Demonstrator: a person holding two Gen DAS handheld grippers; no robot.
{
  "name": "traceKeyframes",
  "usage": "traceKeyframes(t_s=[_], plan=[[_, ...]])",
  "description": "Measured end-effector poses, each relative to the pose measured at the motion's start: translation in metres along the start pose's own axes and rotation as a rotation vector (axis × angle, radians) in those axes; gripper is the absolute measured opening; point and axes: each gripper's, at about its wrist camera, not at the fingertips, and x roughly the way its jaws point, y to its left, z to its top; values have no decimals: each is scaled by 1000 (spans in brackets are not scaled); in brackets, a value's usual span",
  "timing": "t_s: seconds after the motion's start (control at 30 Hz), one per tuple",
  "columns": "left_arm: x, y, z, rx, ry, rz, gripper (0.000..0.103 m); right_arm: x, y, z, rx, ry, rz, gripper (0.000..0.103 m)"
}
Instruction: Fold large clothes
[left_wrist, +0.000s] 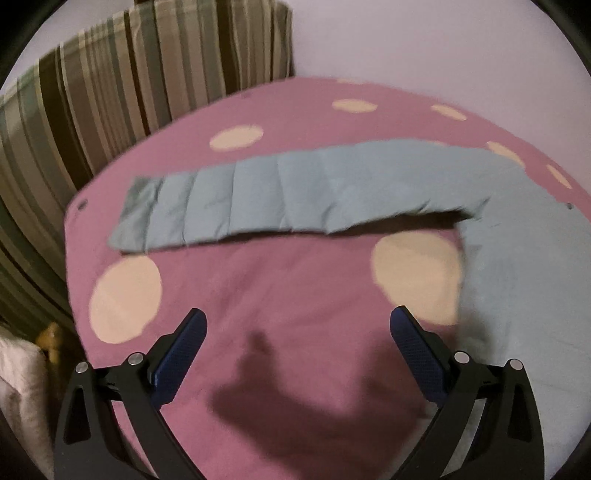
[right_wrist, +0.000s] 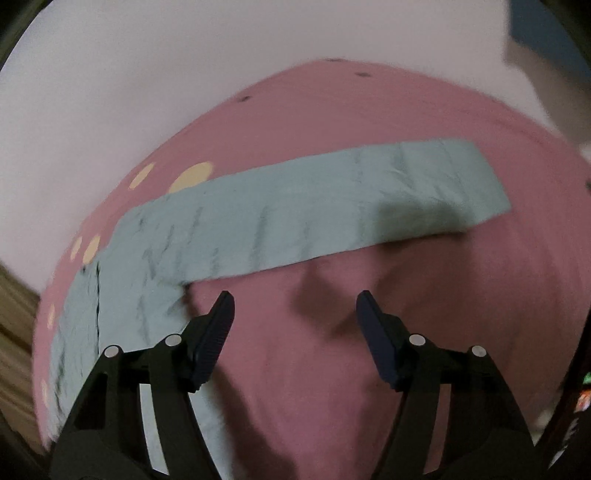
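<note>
A light blue garment (left_wrist: 280, 195) lies flat on a pink bed sheet with cream dots (left_wrist: 295, 288). In the left wrist view one long sleeve stretches to the left and the body (left_wrist: 524, 280) lies at the right. In the right wrist view the other sleeve (right_wrist: 332, 206) stretches to the right and the body (right_wrist: 122, 295) lies at the left. My left gripper (left_wrist: 298, 321) is open and empty above bare sheet, short of the sleeve. My right gripper (right_wrist: 295, 301) is open and empty above the sheet (right_wrist: 332, 350), just below the sleeve.
A striped brown and green cushion or curtain (left_wrist: 110, 92) stands behind the bed at the left. A pale wall (right_wrist: 129, 74) lies behind the bed. White fabric (left_wrist: 18, 387) sits at the lower left edge. A wooden floor (right_wrist: 14, 332) shows left of the bed.
</note>
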Motion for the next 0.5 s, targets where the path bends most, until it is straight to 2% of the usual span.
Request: traceKeyframes(t_s=[0.07, 0.17, 0.23, 0.4, 0.5], plan=[[14, 5, -4, -23, 32, -14, 99, 9, -22, 4, 64, 6, -2, 69], [32, 12, -12, -43, 77, 8, 99, 23, -52, 10, 156, 11, -12, 69], [32, 10, -14, -26, 43, 17, 99, 31, -67, 14, 200, 17, -17, 69], [33, 7, -15, -18, 38, 31, 99, 42, -97, 26, 304, -19, 22, 69], [33, 8, -14, -20, 35, 23, 99, 48, -109, 36, 328, -58, 5, 69]])
